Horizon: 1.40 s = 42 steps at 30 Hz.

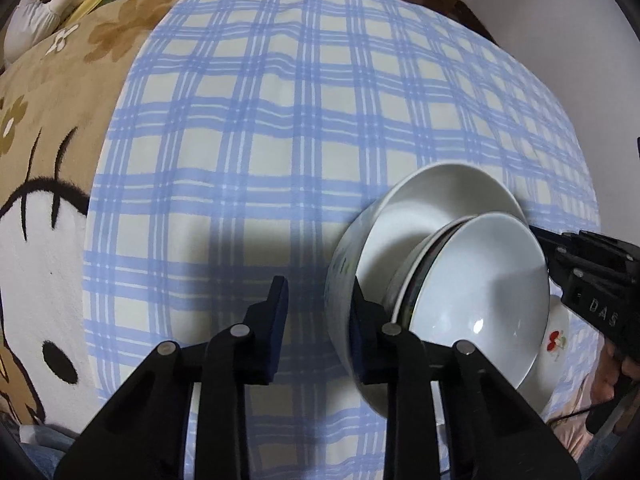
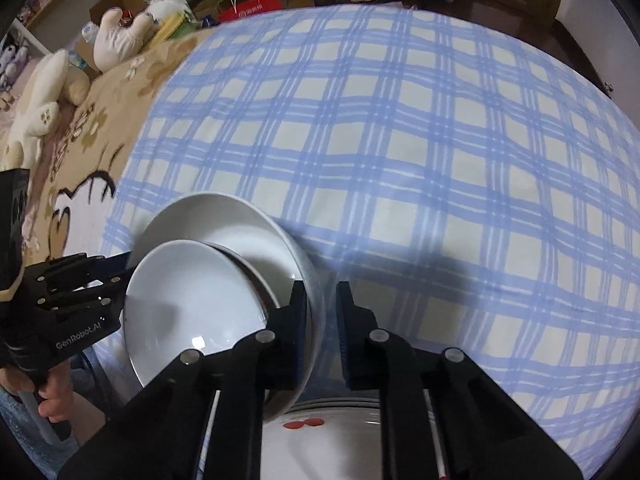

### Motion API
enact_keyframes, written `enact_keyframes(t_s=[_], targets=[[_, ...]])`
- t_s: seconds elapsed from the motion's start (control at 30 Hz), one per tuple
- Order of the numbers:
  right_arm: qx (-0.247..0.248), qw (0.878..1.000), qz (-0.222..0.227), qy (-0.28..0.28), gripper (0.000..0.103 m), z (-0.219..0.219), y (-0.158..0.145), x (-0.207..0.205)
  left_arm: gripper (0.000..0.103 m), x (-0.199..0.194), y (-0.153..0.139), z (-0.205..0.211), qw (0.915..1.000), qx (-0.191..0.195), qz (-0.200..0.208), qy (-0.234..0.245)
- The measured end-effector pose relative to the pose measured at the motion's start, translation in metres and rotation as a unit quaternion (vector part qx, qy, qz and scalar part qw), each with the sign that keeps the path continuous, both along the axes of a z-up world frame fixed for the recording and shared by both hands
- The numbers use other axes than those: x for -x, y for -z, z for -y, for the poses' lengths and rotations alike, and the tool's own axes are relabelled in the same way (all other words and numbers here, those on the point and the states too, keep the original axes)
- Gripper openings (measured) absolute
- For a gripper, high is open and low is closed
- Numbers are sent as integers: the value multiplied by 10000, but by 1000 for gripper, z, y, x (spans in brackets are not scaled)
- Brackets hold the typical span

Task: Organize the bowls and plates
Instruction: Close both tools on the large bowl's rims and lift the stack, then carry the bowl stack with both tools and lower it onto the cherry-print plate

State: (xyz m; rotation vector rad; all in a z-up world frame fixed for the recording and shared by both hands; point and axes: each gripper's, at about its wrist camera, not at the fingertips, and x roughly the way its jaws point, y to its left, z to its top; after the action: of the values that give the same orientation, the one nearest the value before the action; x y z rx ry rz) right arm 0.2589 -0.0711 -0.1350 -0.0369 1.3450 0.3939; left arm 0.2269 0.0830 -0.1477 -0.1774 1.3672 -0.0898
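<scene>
Two claws work one stack of dishes near the front edge of a blue-checked bed sheet (image 1: 280,120); no counter here, it's a soft surface.

Big white bowl (image 1: 420,192) sits tilted, mouth leaning toward the far side. Inside it a smaller white bowl (image 1: 480,280) stands on edge, w/ a dark-rimmed dish (image 1: 418,284) wedged just behind it, both leaning on the big bowl's inner wall. Under the stack, a white plate w/ red cherries (image 1: 556,340) pokes out at the near side. Can't tell if the big bowl rests on that plate or hangs just above it.

Left claw (image 1: 318,292) points steeply down and straddles the big bowl's left wall: one finger inside the rim, the other outside. Fingers are spread; a strip of sheet shows between the outer pad and the wall, so no squeeze yet.

Right claw (image 2: 321,296) straddles the opposite wall the same way, inner finger against the inside. Fingers are drawn nearly together and it looks to be pinching the wall, though that edge is blurred.

A hand (image 2: 52,400) grips the left tool's handle at the lower left of the right-wrist view.

Off to the left: tan cartoon blanket (image 1: 40,160), and past it some white plush toys (image 2: 120,36) + boxes, well apart from the dishes.
</scene>
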Motion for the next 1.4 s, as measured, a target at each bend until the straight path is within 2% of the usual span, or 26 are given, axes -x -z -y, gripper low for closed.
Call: enact_keyframes(t_s=[0.07, 0.13, 0.27, 0.63, 0.83, 0.97, 1.23, 1.4], targets=[[53, 9999, 98, 2, 9, -3, -2, 1, 19, -1, -3, -1, 9999, 68, 87, -60], [4, 9999, 123, 55, 9, -1, -1, 2, 13, -2, -1, -1, 9997, 231, 3, -124], [-372, 9987, 76, 335, 10, 10, 4, 3, 9, -5, 3, 0, 9987, 485, -28, -155], [-652, 9955, -37, 694, 12, 16, 8, 2, 9, -2, 9, -9, 9954, 798, 13, -532], [-703, 9937, 11, 878, 12, 16, 8, 6, 11, 9, 8, -31, 9903, 1085, -72, -861], [-723, 9933, 68, 901, 13, 18, 7, 8, 11, 11, 6, -30, 9913, 1045, -64, -799], [-911, 9895, 328, 1074, 13, 25, 1, 22, 8, 13, -8, -11, 9966, 640, 168, -487], [-828, 9895, 453, 1094, 13, 23, -7, 29, 8, 12, -12, -13, 9966, 599, 123, -549]])
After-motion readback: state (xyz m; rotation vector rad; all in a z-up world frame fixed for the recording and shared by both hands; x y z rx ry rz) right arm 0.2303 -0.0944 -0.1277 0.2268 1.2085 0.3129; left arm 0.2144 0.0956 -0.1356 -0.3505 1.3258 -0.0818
